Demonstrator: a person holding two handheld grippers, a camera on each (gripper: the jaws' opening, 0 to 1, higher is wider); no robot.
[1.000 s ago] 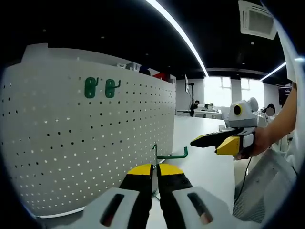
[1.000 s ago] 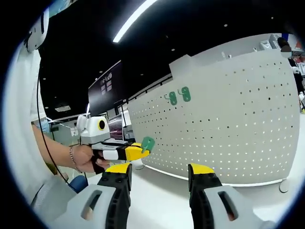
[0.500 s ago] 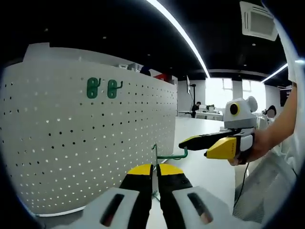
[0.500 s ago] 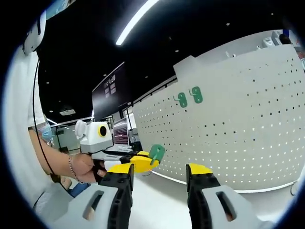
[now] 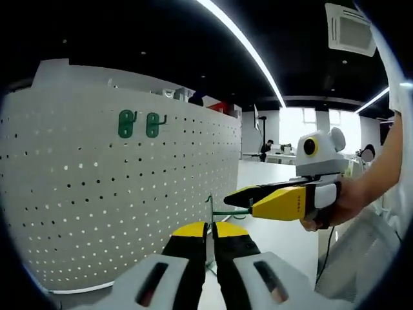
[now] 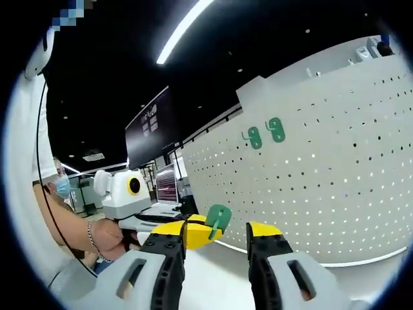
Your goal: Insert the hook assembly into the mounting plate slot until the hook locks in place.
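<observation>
Green hook held low in the frame as a second gripper moves in

In the left gripper view the hook assembly (image 5: 227, 212) sits at lower centre, its wire arm reaching right while the left gripper (image 5: 210, 234) has its fingers clenched on the hook's plate; the right gripper (image 5: 240, 197) noses in from the right, tips at the wire. In the right gripper view the hook's green plate (image 6: 217, 219) shows just left of centre between that gripper's own released fingers (image 6: 266, 233). The white pegboard (image 5: 116, 194) — two green hooks (image 5: 137, 123) already hung upper left — stands on the worktop (image 5: 274, 226). Judged best: steady the wire lightly, square the plate to the holes, then press in evenly.
</observation>
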